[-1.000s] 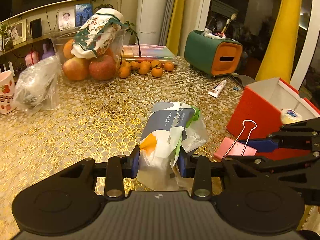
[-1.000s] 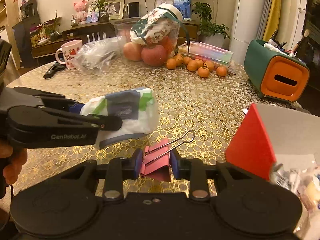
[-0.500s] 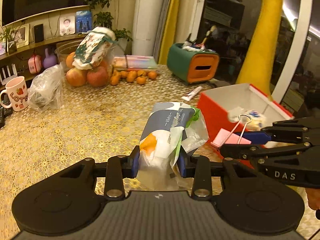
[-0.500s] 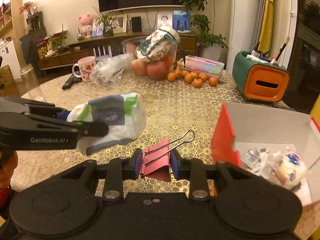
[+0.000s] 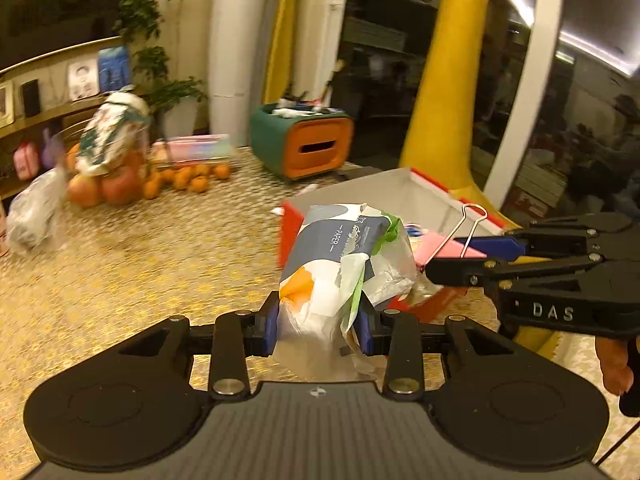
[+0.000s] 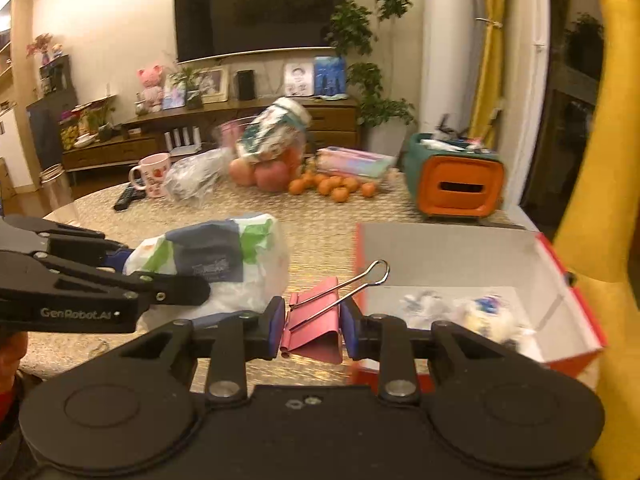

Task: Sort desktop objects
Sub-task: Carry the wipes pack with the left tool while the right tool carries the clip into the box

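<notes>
My left gripper (image 5: 320, 326) is shut on a tissue pack (image 5: 340, 264) in a white, navy, orange and green wrapper, lifted above the table. My right gripper (image 6: 312, 328) is shut on a pink binder clip (image 6: 314, 320) whose wire handles stick up. Both hang by the near left corner of the red box (image 6: 560, 264) with a white inside, which holds several small wrapped items (image 6: 484, 314). In the left wrist view the right gripper (image 5: 460, 258) with the binder clip (image 5: 444, 246) sits just right of the pack, over the red box (image 5: 440, 188). In the right wrist view the left gripper (image 6: 176, 280) and the tissue pack (image 6: 228, 264) sit at the left.
A green and orange desk organiser (image 6: 456, 180) stands behind the box. Apples in a clear bowl (image 6: 268, 168), small oranges (image 6: 336, 188), a pink case (image 6: 356, 160), a crumpled plastic bag (image 6: 192, 180), a mug (image 6: 154, 174) and a remote (image 6: 128, 196) sit at the table's far side. A yellow chair (image 6: 600, 160) stands right.
Both grippers have risen and moved right toward the red box, each keeping its load. The box's inside has come into view and now lies right in front of them.
</notes>
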The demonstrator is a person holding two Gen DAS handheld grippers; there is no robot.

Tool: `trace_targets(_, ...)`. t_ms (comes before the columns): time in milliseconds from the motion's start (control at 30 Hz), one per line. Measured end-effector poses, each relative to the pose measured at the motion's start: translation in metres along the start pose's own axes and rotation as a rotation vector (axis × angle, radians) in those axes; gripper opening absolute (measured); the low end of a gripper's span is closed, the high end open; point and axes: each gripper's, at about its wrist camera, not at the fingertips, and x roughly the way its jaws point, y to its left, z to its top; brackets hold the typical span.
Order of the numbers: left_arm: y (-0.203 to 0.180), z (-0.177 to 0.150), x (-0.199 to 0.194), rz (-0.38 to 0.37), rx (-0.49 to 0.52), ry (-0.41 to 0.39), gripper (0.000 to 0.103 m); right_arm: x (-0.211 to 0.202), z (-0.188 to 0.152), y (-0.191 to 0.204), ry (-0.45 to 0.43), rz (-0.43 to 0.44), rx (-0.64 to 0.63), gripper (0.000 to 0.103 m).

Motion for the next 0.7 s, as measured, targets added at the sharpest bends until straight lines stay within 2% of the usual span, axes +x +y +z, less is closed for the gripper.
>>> trace_targets(333, -0.059, 0.013, 0.041, -0.054, 0.067, 0.035, 0.035, -0.011, -0.008, -0.068, -0.013, -0.087, 0.053, 0.029)
trace_targets(700, -0.083, 0.039, 0.102, -0.026, 0.075, 0.073, 0.036, 0.011, -0.007, -0.133, -0.013, -0.154, 0.113, 0.029)
